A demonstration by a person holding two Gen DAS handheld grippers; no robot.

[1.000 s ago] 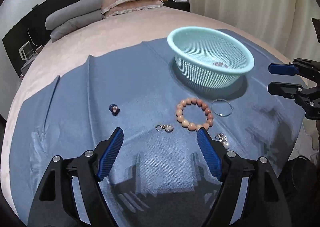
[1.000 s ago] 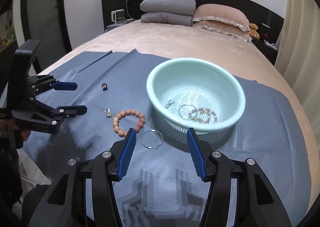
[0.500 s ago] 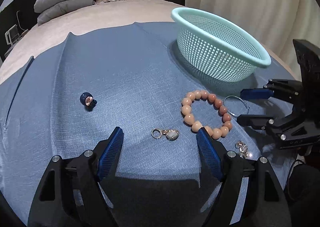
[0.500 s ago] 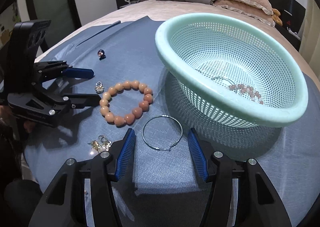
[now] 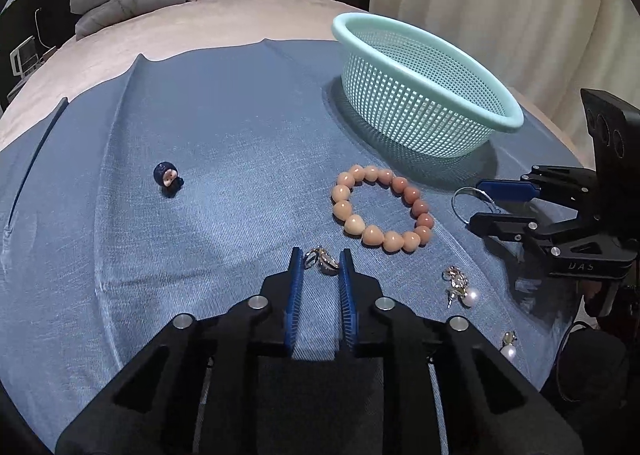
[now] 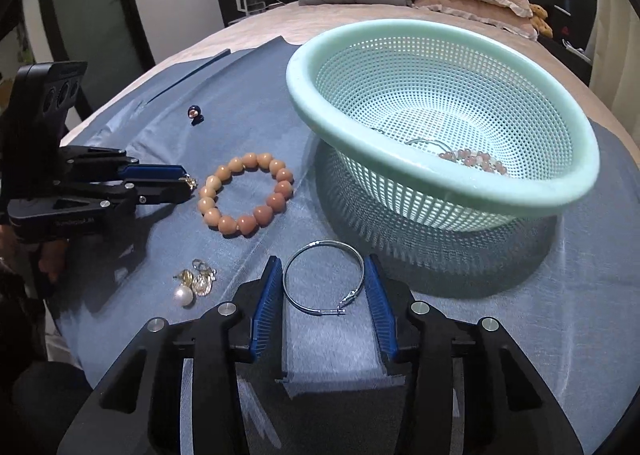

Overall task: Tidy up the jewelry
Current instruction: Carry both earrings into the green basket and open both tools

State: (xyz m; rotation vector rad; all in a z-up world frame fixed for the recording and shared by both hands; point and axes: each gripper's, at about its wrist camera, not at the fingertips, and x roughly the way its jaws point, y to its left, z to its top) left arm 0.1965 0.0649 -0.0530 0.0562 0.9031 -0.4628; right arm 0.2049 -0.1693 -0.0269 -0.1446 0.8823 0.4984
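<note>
Both grippers have dropped onto the blue cloth, fingers just closing: left gripper (image 5: pixel 320 255) nearly shut around the small silver charm (image 5: pixel 322 261), right gripper (image 6: pixel 323 275) half-open astride the hoop bangle (image 6: pixel 323 277).
Both pieces look light, hard and slippery on soft bedding; I'd pinch charm body and opposite bangle rims, then carry them to the mint basket (image 6: pixel 552 191) just beyond.

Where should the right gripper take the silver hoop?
Across its width, coming down from above: the silver hoop lies flat on the cloth, clasp toward the camera, and the right gripper already straddles it, one pad outside each side.
</note>
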